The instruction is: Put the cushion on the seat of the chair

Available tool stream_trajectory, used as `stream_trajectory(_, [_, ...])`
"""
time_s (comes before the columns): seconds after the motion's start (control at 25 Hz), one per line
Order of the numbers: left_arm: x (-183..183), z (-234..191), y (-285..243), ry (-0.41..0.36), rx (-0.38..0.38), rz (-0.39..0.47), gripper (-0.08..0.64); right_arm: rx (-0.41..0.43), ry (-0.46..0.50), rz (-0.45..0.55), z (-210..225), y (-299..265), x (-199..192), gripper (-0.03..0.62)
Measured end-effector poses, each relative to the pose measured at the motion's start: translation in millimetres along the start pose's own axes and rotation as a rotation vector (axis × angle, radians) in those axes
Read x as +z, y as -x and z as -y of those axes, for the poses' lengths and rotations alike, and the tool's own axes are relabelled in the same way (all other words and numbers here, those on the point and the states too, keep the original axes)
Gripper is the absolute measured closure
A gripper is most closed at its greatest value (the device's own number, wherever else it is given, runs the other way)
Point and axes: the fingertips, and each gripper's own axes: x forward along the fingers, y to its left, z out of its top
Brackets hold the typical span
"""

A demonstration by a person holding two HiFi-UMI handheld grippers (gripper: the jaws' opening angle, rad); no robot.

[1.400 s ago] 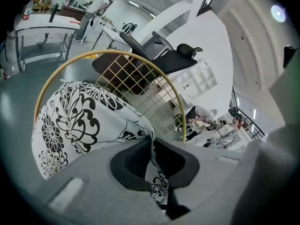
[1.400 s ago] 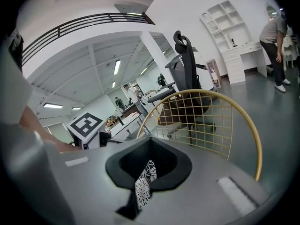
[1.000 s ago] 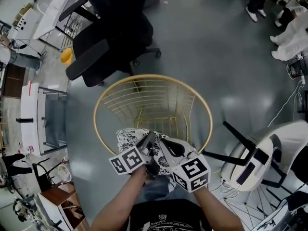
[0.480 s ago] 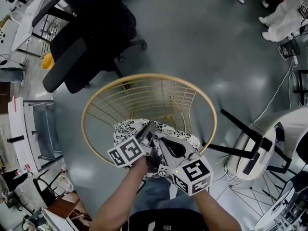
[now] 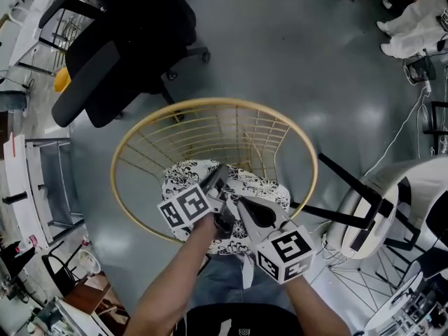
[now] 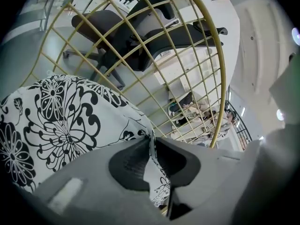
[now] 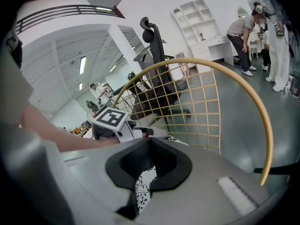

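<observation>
Cushion point(image 5: 183, 182) lower in chair point(image 5: 210, 104) — left hand-held gripper point(image 6: 152, 143) opening round it, right point(image 7: 149, 142) clamps it.

Standing in an open office-cum-lab: facing a black swivel chair point(image 5: 126, 54) far left on glossy grey floor point(image 5: 294, 54), seeing white shelving point(image 7: 192, 13) and a white desk point(image 7: 213, 45) lining the far wall.

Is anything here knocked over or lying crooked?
Yes: the white chair at the right seems to lie tipped on its side rather than standing. The cushion in the wire chair looks rumpled, not yet flat.
</observation>
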Motion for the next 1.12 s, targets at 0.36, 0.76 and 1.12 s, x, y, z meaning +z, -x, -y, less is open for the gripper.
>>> stream_trajectory(0.36, [-2,5,3,-0.017,-0.001,-0.004,0.456,-0.002,0.023,-0.008,1,9,6,0.594])
stream_trajectory(0.76, [3,25,29,-0.026,0.002,0.066,0.419,0.043,0.08,-0.017,-8,31,20,0.594])
stream_trajectory(1.12, [5,86,69,-0.228,-0.018,0.126,0.442,0.106,0.13,0.013,-21,58,40,0.594])
